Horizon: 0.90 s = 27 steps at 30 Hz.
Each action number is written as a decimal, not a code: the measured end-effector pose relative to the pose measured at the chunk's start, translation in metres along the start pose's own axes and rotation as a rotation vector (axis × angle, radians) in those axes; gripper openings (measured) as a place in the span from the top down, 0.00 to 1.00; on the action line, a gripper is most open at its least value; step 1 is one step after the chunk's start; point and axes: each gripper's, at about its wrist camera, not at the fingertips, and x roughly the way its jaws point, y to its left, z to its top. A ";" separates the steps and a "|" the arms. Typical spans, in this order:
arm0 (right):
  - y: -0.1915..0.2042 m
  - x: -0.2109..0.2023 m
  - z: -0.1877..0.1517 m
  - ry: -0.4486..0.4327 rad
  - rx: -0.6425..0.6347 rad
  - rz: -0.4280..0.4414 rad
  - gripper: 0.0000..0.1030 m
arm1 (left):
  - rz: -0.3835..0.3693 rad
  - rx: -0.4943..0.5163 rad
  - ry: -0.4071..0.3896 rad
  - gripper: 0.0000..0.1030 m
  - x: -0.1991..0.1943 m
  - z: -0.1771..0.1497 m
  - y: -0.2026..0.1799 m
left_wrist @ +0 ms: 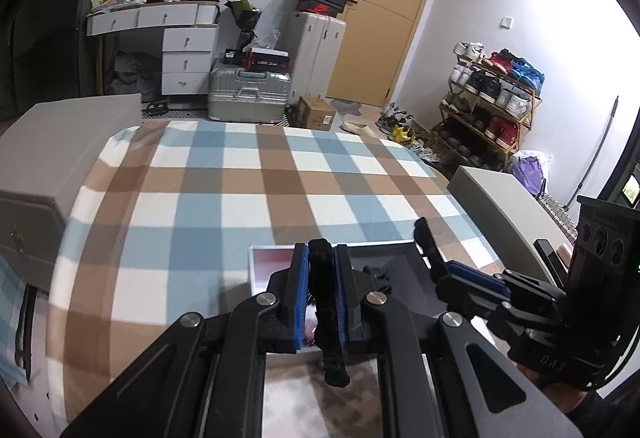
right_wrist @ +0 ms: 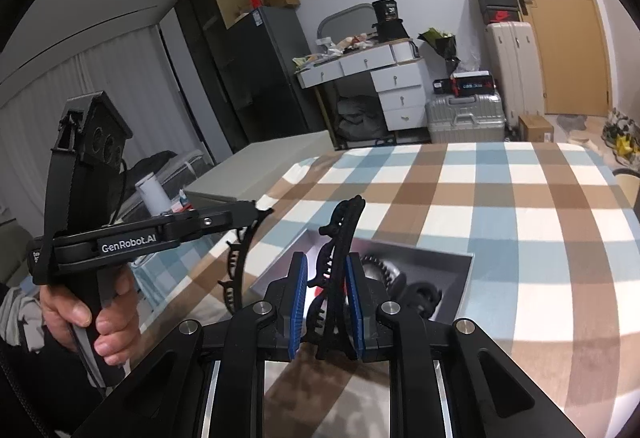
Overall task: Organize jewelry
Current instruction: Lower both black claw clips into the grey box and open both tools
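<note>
My left gripper point(left_wrist: 322, 258) is shut on a black hair clip point(left_wrist: 327, 302), held above the near left part of an open shallow box point(left_wrist: 264, 266) on the checked tablecloth. My right gripper point(right_wrist: 327, 274) is shut on a second black toothed hair clip point(right_wrist: 340, 262), held above the same box point(right_wrist: 464, 294). More black hair clips point(right_wrist: 400, 278) lie inside the box. The right gripper also shows in the left wrist view point(left_wrist: 428, 238), at the box's right edge. The left gripper also shows in the right wrist view point(right_wrist: 256, 213), left of the box, with its clip point(right_wrist: 236, 262) hanging below.
The checked tablecloth point(left_wrist: 248, 181) covers the table. Grey cabinets point(left_wrist: 60, 157) flank the table on the left and on the right point(left_wrist: 500, 197). Suitcases point(left_wrist: 248, 93), a white desk and a shoe rack point(left_wrist: 488, 105) stand far behind.
</note>
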 end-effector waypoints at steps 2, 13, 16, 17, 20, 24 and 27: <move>-0.002 0.002 0.001 -0.001 -0.007 0.005 0.82 | -0.002 0.006 0.000 0.93 0.005 0.003 -0.003; -0.018 0.022 0.001 0.035 -0.014 0.021 0.82 | -0.019 0.007 0.031 0.93 0.026 0.009 -0.005; -0.024 0.027 -0.003 0.048 0.000 0.022 0.82 | -0.020 0.006 0.041 0.93 0.030 0.009 -0.005; -0.026 0.028 -0.003 0.050 0.004 0.022 0.82 | -0.020 0.007 0.044 0.93 0.031 0.008 -0.005; -0.030 0.032 -0.005 0.058 0.011 0.020 0.82 | -0.017 0.000 0.045 0.93 0.034 0.007 -0.003; -0.031 0.036 -0.006 0.067 0.008 0.022 0.82 | -0.025 -0.017 0.055 0.93 0.039 0.006 -0.002; -0.027 0.036 -0.008 0.070 -0.019 0.017 0.81 | -0.037 -0.019 0.051 0.93 0.039 0.005 -0.002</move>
